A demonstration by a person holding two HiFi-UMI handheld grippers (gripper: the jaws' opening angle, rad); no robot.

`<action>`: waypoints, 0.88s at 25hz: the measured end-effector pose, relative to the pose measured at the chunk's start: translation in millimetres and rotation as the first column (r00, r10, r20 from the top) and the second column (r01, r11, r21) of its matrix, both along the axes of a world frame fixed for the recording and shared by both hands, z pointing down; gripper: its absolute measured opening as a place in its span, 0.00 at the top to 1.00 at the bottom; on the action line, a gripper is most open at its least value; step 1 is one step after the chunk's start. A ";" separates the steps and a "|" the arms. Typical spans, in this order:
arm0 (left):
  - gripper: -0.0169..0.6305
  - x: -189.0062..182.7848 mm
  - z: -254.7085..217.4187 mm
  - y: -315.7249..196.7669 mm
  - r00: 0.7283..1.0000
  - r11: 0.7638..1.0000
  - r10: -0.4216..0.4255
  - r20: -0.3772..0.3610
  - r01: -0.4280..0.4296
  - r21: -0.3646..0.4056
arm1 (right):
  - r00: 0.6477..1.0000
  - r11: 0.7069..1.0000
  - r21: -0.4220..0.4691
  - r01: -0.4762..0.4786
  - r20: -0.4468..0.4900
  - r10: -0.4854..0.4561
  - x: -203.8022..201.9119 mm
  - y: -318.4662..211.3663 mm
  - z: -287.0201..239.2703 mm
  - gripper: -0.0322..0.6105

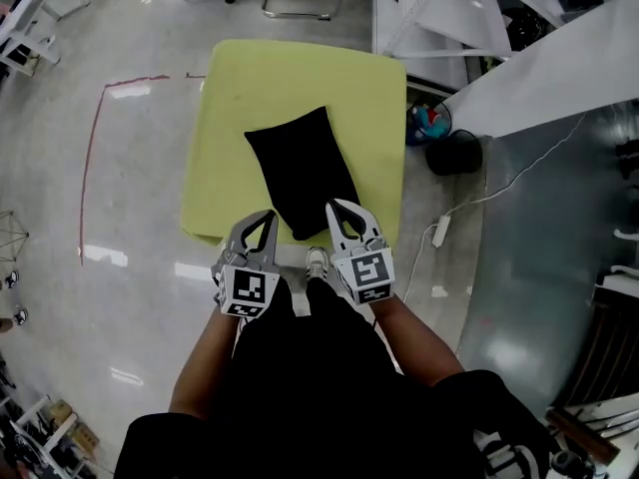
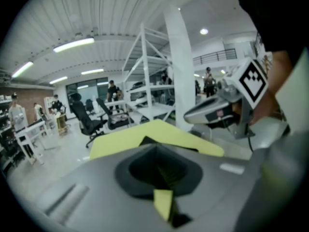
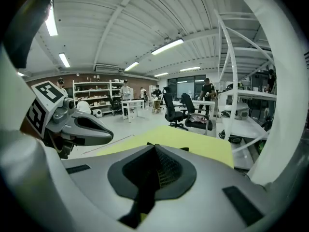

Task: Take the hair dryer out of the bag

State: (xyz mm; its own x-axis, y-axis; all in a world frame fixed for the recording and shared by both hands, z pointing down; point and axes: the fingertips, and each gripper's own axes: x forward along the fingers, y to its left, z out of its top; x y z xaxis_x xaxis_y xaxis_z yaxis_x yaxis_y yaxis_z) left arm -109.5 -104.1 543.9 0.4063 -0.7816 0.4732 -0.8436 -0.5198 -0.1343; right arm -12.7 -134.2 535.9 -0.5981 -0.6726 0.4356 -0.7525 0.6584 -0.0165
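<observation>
- Nearest, the left gripper (image 1: 266, 218) and right gripper (image 1: 335, 208): jaws together, empty, flanking the black bag's (image 1: 300, 171) near end.
- The hair dryer is unseen; pinching the fabric would need parted jaws.

Bag (image 1: 300, 168) on table (image 1: 240, 98), left gripper (image 1: 267, 218) and right gripper (image 1: 336, 209) just before it

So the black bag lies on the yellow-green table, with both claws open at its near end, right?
No: both claws are shut, not open. The left gripper view shows the left claw closed, the right gripper view the right claw likewise. The black bag does lie on the yellow-green table.
</observation>
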 end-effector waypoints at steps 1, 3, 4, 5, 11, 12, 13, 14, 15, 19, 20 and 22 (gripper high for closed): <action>0.96 5.7 7.7 2.4 1.000 1.000 0.010 0.003 -0.010 -0.010 | 1.000 1.000 -0.016 -0.010 -0.007 0.010 5.0 2.5 8.2 0.94; 0.96 16.6 23.1 7.9 0.999 0.999 0.032 0.020 -0.032 -0.026 | 0.999 0.999 -0.044 -0.032 -0.020 0.031 14.3 6.2 24.8 0.94; 0.96 22.4 30.5 11.5 0.998 0.998 0.047 0.034 -0.046 -0.033 | 0.999 0.997 -0.059 -0.043 -0.024 0.042 18.8 8.1 32.7 0.94; 0.96 28.1 37.7 15.3 0.997 0.997 0.063 0.051 -0.061 -0.038 | 0.998 0.996 -0.073 -0.053 -0.027 0.052 23.2 10.4 40.2 0.94; 0.82 60.3 97.9 36.2 0.974 0.969 0.191 0.121 -0.167 -0.179 | 0.996 0.989 -0.129 -0.075 -0.048 0.069 36.7 19.4 73.0 0.94; 0.80 64.5 106.4 39.7 0.968 0.963 0.211 0.132 -0.183 -0.200 | 0.996 0.988 -0.136 -0.079 -0.050 0.073 37.8 20.1 76.3 0.94; 0.74 67.7 113.9 42.5 0.963 0.957 0.227 0.145 -0.193 -0.215 | 0.996 0.986 -0.142 -0.083 -0.052 0.076 38.9 20.7 79.5 0.94; 0.69 70.3 120.6 44.7 0.958 0.953 0.238 0.160 -0.199 -0.227 | 0.995 0.985 -0.146 -0.086 -0.053 0.079 40.2 21.3 82.1 0.94; 0.64 72.7 126.6 46.4 0.953 0.950 0.248 0.176 -0.203 -0.239 | 0.995 0.985 -0.150 -0.089 -0.054 0.081 41.6 21.9 84.2 0.94; 0.54 80.7 144.5 50.1 0.922 0.939 0.291 0.256 -0.224 -0.262 | 0.994 0.980 -0.171 -0.096 -0.062 0.087 47.4 27.1 92.3 0.94; 0.54 81.7 147.8 49.1 0.913 0.940 0.295 0.281 -0.224 -0.259 | 0.994 0.979 -0.176 -0.098 -0.065 0.087 48.5 28.8 94.9 0.94; 0.54 83.3 154.4 45.2 0.892 0.943 0.300 0.338 -0.223 -0.248 | 0.994 0.978 -0.181 -0.102 -0.068 0.091 49.9 31.3 99.2 0.94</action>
State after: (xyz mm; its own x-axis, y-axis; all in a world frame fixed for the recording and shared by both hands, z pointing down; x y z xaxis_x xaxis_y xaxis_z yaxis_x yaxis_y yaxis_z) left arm -26.3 -58.9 698.3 0.3512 -0.5460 0.7607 -0.5837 -0.7629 -0.2781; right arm 37.2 -103.0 635.1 -0.5041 -0.6310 0.5896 -0.8155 0.5725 -0.0846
